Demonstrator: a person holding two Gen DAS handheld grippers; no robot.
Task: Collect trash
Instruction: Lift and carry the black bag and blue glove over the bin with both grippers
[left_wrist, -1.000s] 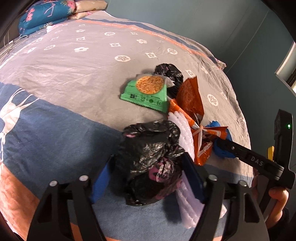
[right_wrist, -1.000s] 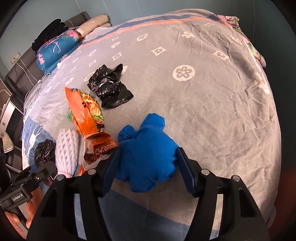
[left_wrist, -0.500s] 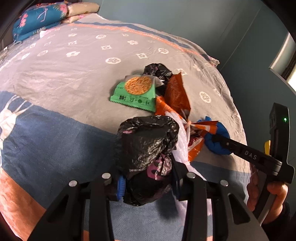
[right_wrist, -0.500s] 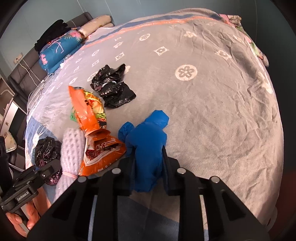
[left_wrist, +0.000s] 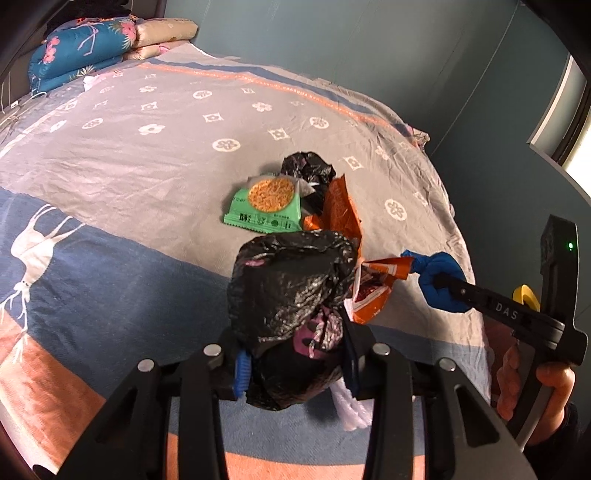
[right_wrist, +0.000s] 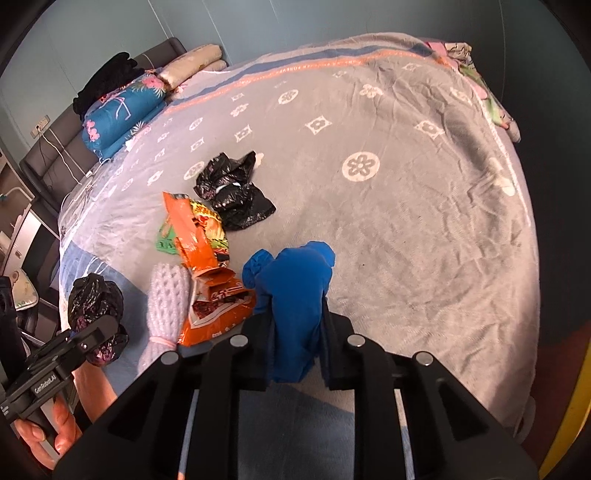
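My left tool squeezes the black bag; my right tool has just closed on the blue glove. Both are just above the bed. Next I need somewhere to drop them.

Left gripper and right gripper jaws clamped, angled down

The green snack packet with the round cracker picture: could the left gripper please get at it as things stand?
Probably not yet. The left gripper is shut on a crumpled black plastic bag, so its fingers are occupied. The green snack packet itself lies uncovered on the patterned bedspread just beyond.
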